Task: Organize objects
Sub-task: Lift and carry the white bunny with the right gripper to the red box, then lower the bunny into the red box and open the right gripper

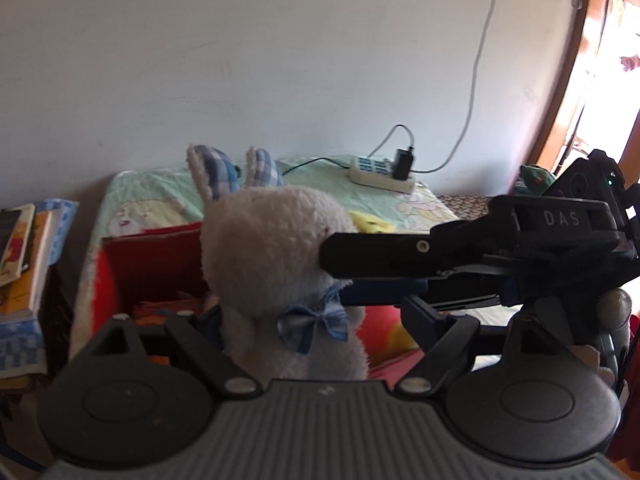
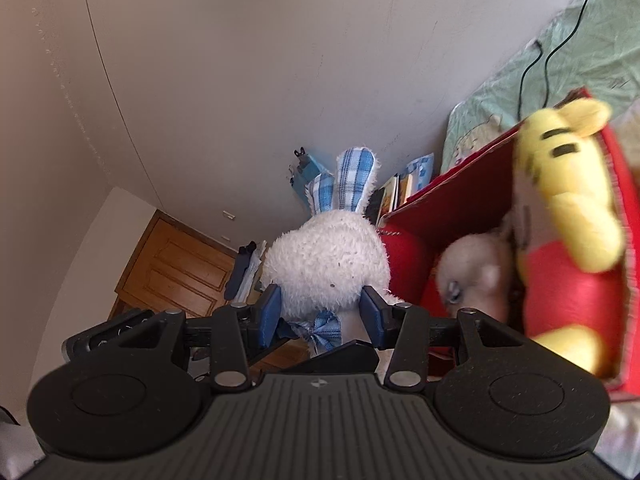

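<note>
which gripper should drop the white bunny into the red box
Right, probably. The right gripper pinches the white plush bunny with blue checked ears at the neck, right beside the open red cardboard box. The left gripper straddles its body, grip unclear.

From the left wrist camera I can read one marking: the pale letters "D A S" on the black body of the right gripper [image 1: 560,220], which reaches in from the right. The covers of the books [image 1: 20,248] stacked at the left edge are too blurred for me to read anything. On the right wrist camera I find no legible text, label or number at all
</note>
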A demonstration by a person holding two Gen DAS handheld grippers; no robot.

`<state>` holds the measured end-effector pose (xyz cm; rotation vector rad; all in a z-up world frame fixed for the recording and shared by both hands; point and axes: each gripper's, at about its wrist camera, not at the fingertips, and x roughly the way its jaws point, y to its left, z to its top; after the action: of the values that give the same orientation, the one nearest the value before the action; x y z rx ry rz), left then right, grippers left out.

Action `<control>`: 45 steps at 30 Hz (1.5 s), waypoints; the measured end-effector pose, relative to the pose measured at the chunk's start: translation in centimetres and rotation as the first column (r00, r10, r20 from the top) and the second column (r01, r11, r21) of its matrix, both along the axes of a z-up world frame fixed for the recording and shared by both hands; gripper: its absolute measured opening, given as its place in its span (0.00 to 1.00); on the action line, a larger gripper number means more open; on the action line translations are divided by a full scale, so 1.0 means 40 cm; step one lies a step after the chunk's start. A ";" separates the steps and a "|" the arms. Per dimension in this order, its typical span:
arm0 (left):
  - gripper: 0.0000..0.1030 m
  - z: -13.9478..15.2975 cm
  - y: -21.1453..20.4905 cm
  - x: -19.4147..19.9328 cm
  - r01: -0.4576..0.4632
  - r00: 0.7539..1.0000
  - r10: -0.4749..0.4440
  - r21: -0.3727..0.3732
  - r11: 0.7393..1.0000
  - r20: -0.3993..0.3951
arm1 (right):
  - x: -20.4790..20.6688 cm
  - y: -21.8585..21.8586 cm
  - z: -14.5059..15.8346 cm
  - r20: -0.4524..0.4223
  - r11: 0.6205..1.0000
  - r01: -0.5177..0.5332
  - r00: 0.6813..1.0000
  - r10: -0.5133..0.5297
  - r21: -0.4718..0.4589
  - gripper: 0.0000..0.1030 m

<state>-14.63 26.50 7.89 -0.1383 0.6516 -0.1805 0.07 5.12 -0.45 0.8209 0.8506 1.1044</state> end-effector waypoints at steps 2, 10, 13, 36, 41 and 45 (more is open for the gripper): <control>0.81 -0.008 0.037 0.013 -0.017 1.000 0.017 -0.001 1.000 -0.021 | 0.017 0.036 -0.008 -0.011 1.000 -0.020 1.000 0.020 -0.003 0.46; 0.83 -0.089 0.152 0.086 -0.042 0.990 0.043 0.006 0.999 -0.133 | 0.059 0.130 -0.080 -0.115 0.999 -0.030 0.993 0.025 -0.038 0.45; 0.82 -0.116 0.172 0.106 -0.058 0.984 0.061 0.020 0.998 -0.166 | 0.070 0.148 -0.106 -0.154 0.998 -0.021 0.988 0.013 -0.057 0.45; 0.89 -0.136 0.144 0.103 -0.099 0.971 0.125 0.137 0.986 -0.202 | 0.078 0.142 -0.118 -0.177 0.941 0.136 0.964 -0.198 -0.310 0.17; 0.89 -0.118 0.148 0.087 -0.114 0.971 0.139 0.135 0.984 -0.194 | 0.069 0.114 -0.127 -0.146 0.933 0.165 0.965 -0.220 -0.319 0.06; 0.90 -0.113 0.129 0.093 -0.130 0.962 0.170 0.190 0.973 -0.212 | 0.067 0.127 -0.124 -0.139 0.932 0.151 0.969 -0.206 -0.329 0.07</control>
<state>-10.92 31.65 3.36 -0.0390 0.8783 0.0417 2.76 10.21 -5.40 0.7136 1.0441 0.7180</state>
